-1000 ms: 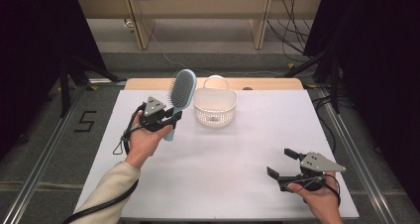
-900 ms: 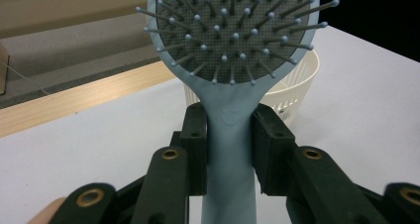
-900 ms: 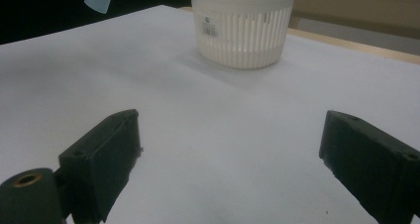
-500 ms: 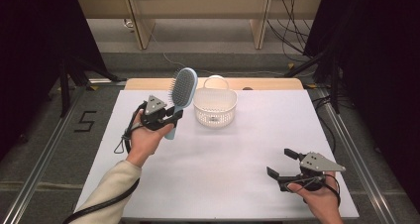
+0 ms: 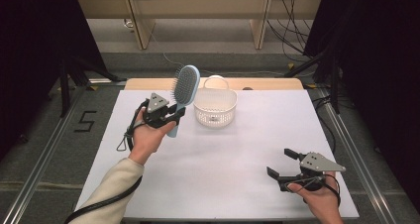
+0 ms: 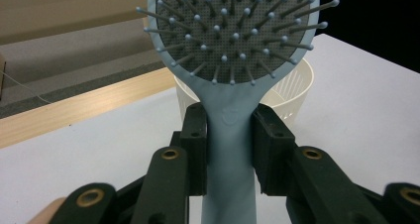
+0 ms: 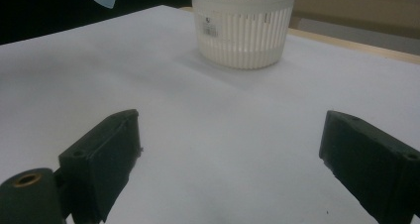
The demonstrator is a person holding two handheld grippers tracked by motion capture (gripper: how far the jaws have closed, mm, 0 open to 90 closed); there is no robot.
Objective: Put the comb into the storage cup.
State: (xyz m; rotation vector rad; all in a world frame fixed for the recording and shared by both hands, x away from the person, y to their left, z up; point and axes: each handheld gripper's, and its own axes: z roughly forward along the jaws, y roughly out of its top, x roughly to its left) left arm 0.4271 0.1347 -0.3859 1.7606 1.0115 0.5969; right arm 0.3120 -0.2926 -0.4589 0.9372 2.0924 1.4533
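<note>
Left claw point(image 5: 174, 116) pinching hairbrush point(image 5: 184, 87) by handle, head up, above desk's far-left part, just beside white basket point(image 5: 215, 107). Brush head slightly more upright than a second ago; hand otherwise parked. Drop into basket likely next. Right claw point(image 5: 283, 163) spread, idle near front-right corner.
</note>
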